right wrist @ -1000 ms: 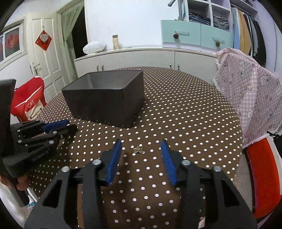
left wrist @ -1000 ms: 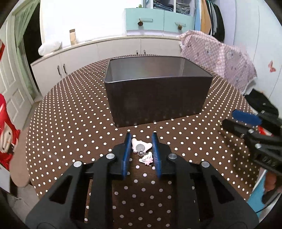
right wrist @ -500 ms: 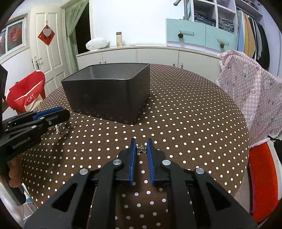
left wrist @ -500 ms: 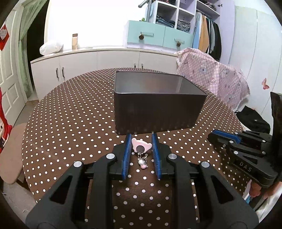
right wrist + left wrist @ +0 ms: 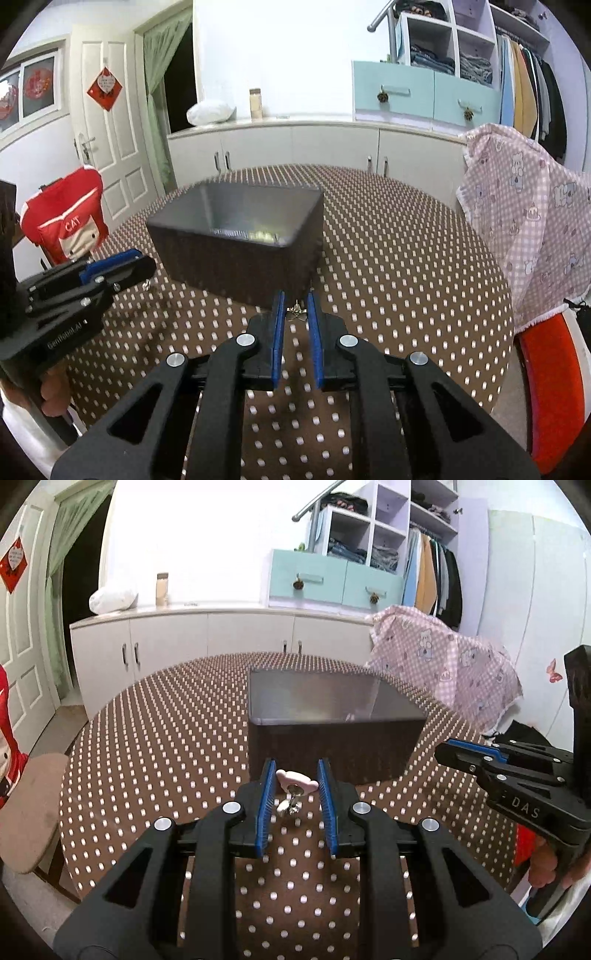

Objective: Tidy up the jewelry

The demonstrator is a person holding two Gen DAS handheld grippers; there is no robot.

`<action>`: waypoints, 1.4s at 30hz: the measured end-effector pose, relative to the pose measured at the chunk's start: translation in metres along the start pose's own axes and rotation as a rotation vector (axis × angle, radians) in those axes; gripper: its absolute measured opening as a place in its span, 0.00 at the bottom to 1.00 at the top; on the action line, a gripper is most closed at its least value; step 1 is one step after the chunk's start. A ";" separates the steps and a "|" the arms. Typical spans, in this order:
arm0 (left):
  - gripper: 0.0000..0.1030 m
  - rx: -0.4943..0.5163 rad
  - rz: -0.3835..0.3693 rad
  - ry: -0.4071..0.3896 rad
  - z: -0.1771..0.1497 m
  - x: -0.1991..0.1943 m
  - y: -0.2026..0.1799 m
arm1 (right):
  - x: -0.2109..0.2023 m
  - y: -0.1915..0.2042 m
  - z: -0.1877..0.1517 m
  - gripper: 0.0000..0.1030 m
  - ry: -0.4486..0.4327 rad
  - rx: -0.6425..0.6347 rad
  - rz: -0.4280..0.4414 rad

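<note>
My left gripper (image 5: 295,775) is shut on a pink bear-shaped charm (image 5: 297,777), lifted off the table, with a small metal pendant (image 5: 290,805) dangling below it. In front of it stands the dark rectangular box (image 5: 332,720), open on top. In the right wrist view my right gripper (image 5: 295,308) is shut on a small gold metal piece of jewelry (image 5: 296,311), raised just in front of the same box (image 5: 240,240). Each gripper shows in the other's view: the right gripper (image 5: 461,755) at right, the left gripper (image 5: 122,267) at left.
A round table with a brown polka-dot cloth (image 5: 166,746) bears the box. A chair draped with pink checked fabric (image 5: 524,229) stands at the right, a red-covered chair (image 5: 66,225) at the left. White cabinets (image 5: 221,635) run behind.
My right gripper closed on the small gold piece and lifted it off the cloth. My left gripper raised and tilted up with the pink charm, which came off the table.
</note>
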State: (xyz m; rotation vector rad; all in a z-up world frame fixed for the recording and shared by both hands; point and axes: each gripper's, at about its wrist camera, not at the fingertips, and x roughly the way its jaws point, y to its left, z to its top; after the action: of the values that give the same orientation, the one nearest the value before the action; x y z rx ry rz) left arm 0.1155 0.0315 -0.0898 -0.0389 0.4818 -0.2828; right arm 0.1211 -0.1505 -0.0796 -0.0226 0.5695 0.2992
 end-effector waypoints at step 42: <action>0.70 0.016 0.039 -0.045 0.040 0.015 -0.002 | 0.010 -0.002 0.038 0.46 -0.053 0.042 0.012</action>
State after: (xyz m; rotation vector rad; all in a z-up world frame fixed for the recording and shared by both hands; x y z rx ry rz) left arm 0.1459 0.0242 -0.0611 -0.0205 0.4353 -0.2465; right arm 0.1498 -0.1455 -0.0528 0.0289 0.5238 0.2987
